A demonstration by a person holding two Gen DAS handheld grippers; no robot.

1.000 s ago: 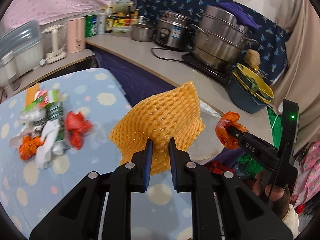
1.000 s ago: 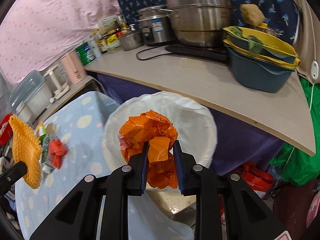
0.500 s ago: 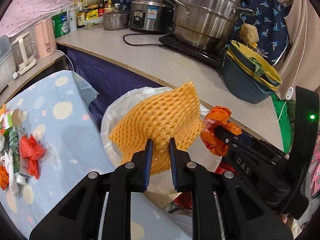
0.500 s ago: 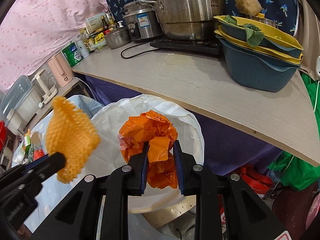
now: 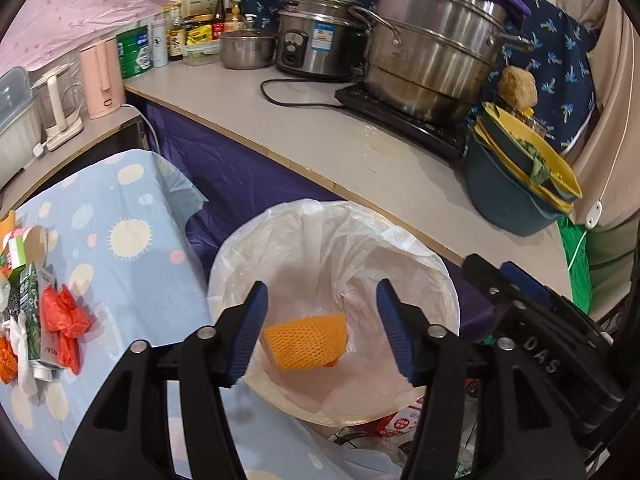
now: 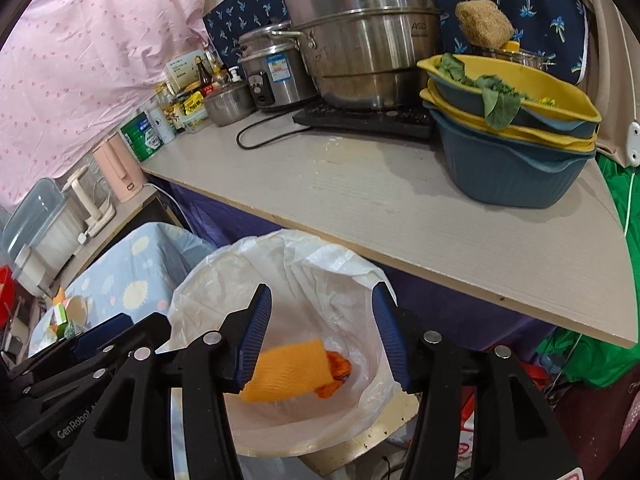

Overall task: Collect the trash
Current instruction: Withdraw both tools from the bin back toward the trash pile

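two pieces of trash lay inside the white-lined bin (image 5: pixel 420 264): an orange foam net (image 5: pixel 306 340) and, just beside it, a crumpled orange wrapper (image 6: pixel 340 372). above the bin, the left gripper (image 5: pixel 320 332) and right gripper (image 6: pixel 318 332) had just been opening, jaws apart, nothing between them. left of the bin, red scraps (image 5: pixel 60 320) lay on the dotted tablecloth (image 5: pixel 120 208).

My blue-padded black tongs (image 5: pixel 320 332) frame an orange foam net (image 5: pixel 306 340) with a honeycomb mesh in the white-lined bin (image 5: pixel 400 240), beside my sun-dotted pale blue tablecloth (image 5: pixel 120 200).
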